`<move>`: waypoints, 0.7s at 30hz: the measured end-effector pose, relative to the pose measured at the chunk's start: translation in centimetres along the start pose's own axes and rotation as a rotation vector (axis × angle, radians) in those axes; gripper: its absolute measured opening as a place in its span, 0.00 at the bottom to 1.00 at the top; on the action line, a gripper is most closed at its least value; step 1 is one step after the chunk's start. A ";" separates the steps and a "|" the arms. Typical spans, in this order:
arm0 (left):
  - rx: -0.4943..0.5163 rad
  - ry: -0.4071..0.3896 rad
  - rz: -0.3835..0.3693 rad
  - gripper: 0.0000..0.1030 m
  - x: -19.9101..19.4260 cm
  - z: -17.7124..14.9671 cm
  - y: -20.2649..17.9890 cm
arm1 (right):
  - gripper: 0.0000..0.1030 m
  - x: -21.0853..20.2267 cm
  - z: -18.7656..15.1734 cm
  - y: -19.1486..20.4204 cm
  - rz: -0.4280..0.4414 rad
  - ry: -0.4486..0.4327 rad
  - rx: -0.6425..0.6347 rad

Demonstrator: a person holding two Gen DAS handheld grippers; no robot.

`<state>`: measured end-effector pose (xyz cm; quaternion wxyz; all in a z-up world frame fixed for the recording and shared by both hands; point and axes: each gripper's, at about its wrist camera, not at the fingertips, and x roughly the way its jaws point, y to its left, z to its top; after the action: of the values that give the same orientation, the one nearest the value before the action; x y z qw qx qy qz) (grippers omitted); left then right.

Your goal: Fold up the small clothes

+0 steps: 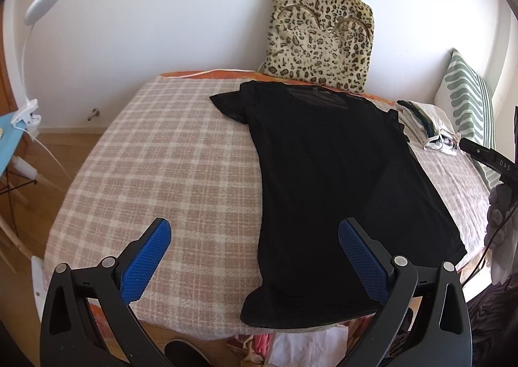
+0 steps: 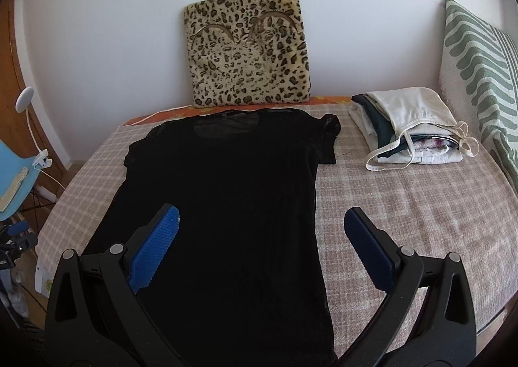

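A black short-sleeved T-shirt [image 1: 340, 179] [image 2: 226, 205] lies spread flat on the checked bedspread [image 1: 155, 179] [image 2: 404, 221], collar toward the wall. My left gripper [image 1: 255, 234] hangs open above the shirt's left hem side, nothing between its blue pads. My right gripper [image 2: 262, 224] is open too, hovering over the shirt's lower right part with its right finger [image 2: 369, 250] past the shirt's edge. The tip of the right tool [image 1: 485, 156] and a gloved hand [image 1: 498, 214] show at the right edge of the left wrist view.
A stack of folded clothes [image 2: 411, 137] [image 1: 427, 127] sits at the back right of the bed. A leopard-print cushion [image 2: 246, 49] [image 1: 320, 33] leans on the wall, a green striped pillow [image 2: 479, 75] stands right. Lamp [image 1: 35, 52] and blue table [image 1: 9, 143] stand left; clothes lie on the floor [image 1: 291, 344].
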<state>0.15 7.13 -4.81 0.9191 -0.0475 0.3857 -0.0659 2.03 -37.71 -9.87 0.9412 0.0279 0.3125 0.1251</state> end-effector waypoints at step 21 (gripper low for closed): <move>-0.202 0.200 -0.236 0.86 4.0 -3.8 3.2 | 1.00 12.3 11.2 18.9 0.221 0.159 -0.216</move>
<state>0.47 9.55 -10.67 0.8525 -0.1778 0.4716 -0.1388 14.13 -16.00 -5.54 0.8916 -0.0492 0.3657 0.2625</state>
